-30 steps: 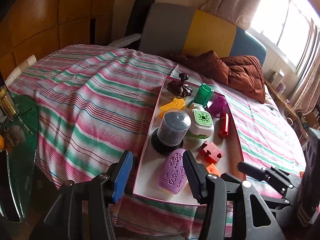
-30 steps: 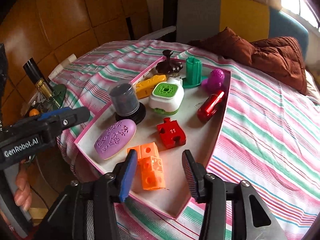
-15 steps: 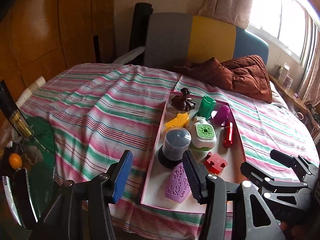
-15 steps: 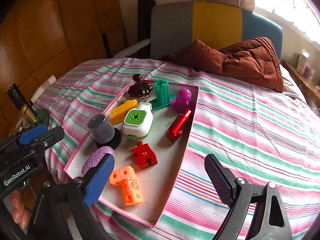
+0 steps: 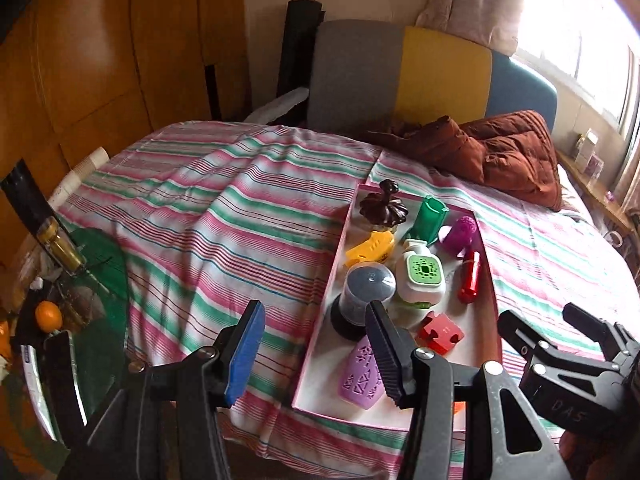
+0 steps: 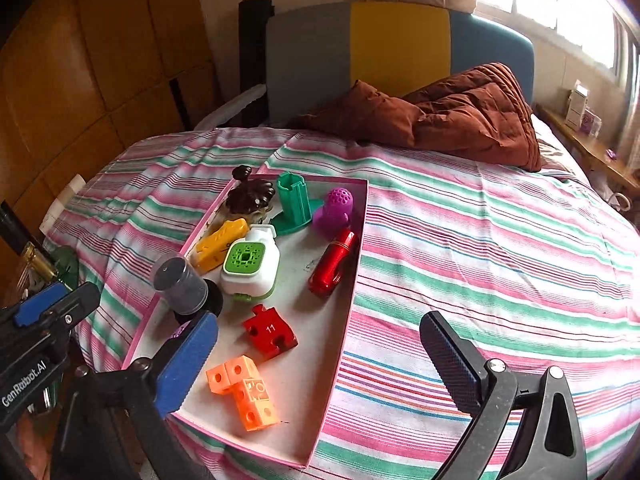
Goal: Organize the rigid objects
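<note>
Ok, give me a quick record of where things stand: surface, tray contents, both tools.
surface: striped bedspread
tray: pink-rimmed, on the bedspread
in tray: orange blocks, red puzzle piece, red tube, green-topped box, yellow piece, green stand, purple toy, dark cylinder, purple oval
left tool: open, empty
right tool: opening, empty, above the tray's near end
</note>
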`<state>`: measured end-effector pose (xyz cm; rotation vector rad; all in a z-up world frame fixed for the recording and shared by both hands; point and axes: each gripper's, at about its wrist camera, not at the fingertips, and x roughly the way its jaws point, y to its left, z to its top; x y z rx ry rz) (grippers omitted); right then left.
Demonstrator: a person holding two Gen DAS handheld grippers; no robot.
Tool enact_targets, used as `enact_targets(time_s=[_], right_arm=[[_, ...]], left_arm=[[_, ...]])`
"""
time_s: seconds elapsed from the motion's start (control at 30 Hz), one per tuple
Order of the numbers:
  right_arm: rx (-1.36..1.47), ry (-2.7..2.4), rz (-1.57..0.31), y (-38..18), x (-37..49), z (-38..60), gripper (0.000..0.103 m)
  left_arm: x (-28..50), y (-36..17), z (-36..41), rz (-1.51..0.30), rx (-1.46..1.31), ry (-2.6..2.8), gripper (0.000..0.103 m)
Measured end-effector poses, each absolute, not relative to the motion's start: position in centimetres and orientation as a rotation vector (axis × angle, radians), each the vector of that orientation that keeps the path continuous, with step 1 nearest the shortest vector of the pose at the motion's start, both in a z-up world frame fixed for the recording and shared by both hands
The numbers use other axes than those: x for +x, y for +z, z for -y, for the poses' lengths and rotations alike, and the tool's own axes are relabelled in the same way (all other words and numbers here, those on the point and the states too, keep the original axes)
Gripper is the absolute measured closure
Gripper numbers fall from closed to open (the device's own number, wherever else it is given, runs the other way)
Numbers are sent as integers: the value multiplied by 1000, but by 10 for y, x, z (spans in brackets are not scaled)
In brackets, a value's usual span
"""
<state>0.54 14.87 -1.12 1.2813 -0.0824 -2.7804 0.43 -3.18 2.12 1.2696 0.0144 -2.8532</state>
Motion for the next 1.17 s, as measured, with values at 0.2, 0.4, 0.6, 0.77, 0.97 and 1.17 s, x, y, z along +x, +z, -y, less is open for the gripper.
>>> enact_targets(time_s=[0.2,0.4,0.6,0.77,0.97,1.17], right_arm=[[1295,-2811,69,-10,2,-145,1],[1296,-2843,74,-8,0,-147,1],[1312,-2853,101,-9,-3,-153,1],[1312,-2864,120,-9,-4,-157,1],[1306,-2866,122,-9,-5,-158,1],[1311,-2856,131,-10,-6,-157,1]], left_arm=[[5,21,28,14,1303,-2852,50],[6,20,22,51,1311,-2866,50],[7,21,11,112,1303,-2887,50],[6,23,9,83,1321,-2900,50],[4,19,8,62,1344,-2889,50],[7,17,5,112,1305,-2887,50]])
